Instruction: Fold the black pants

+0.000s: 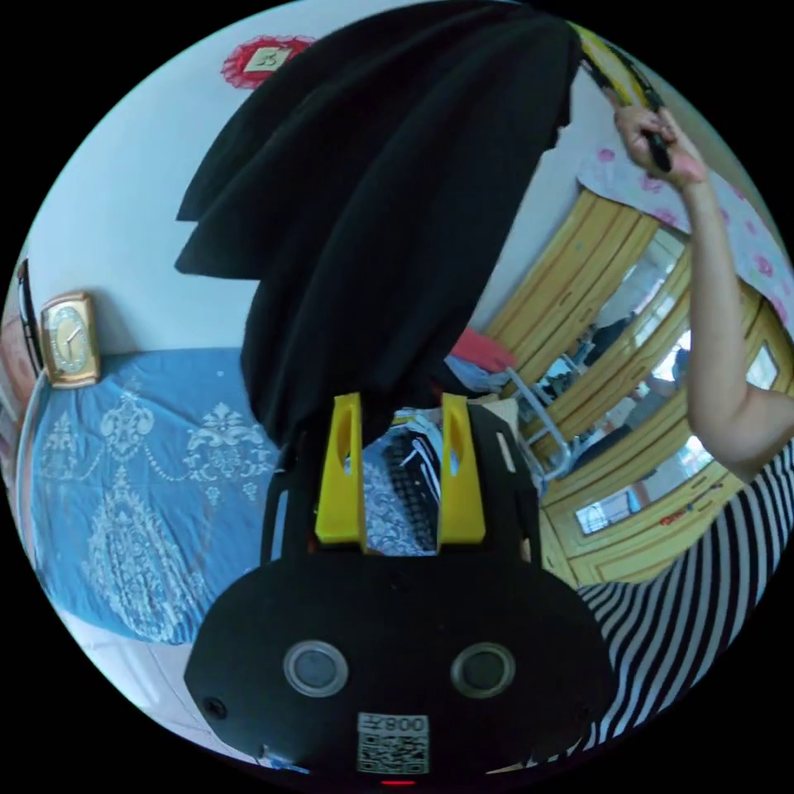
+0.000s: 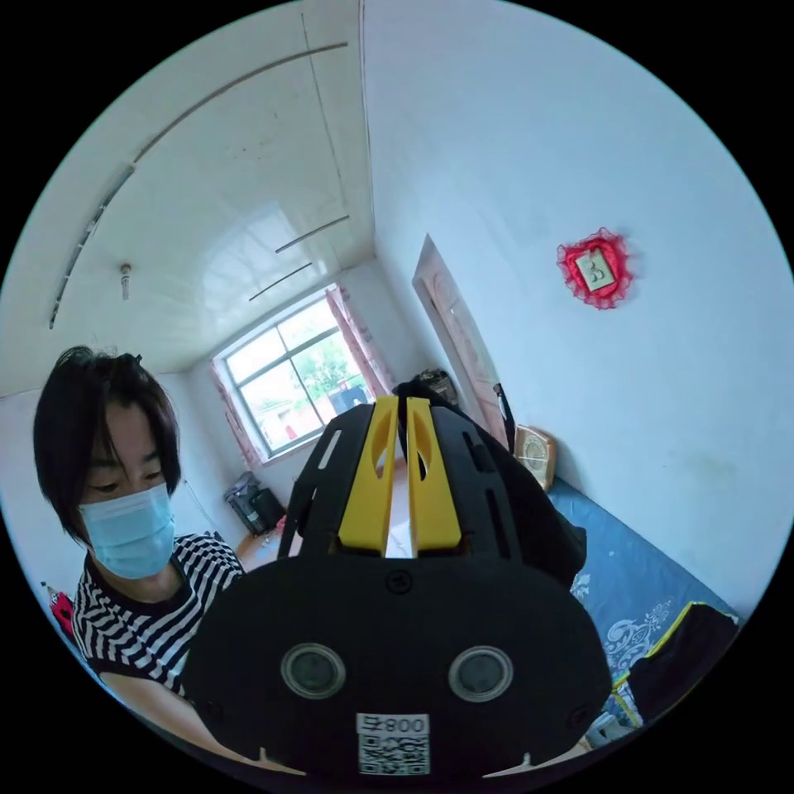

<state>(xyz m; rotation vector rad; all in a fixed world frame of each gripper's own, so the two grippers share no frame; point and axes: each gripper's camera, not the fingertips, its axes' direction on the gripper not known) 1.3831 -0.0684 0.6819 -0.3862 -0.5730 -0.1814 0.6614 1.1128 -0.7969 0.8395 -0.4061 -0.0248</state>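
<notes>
The black pants [image 1: 380, 215] hang in the air as a wide sheet of cloth in the left gripper view, running from the top right down to my left gripper [image 1: 401, 405]. Its yellow jaws stand apart, and the lower edge of the cloth drapes at the left jaw's tip. At the top right a hand [image 1: 662, 141] holds my right gripper [image 1: 628, 78] up at the pants' upper corner. In the right gripper view my right gripper [image 2: 401, 401] has its jaws nearly together, with black pants cloth [image 2: 538, 513] pinched at the tips and falling away behind it.
Below lies a bed with a blue patterned sheet [image 1: 141, 496], with a gold clock [image 1: 70, 339] at its head. A wooden mirrored wardrobe [image 1: 595, 273] and a pile of clothes [image 1: 484, 351] stand to the right. The person in a striped shirt [image 2: 141, 620] is close by.
</notes>
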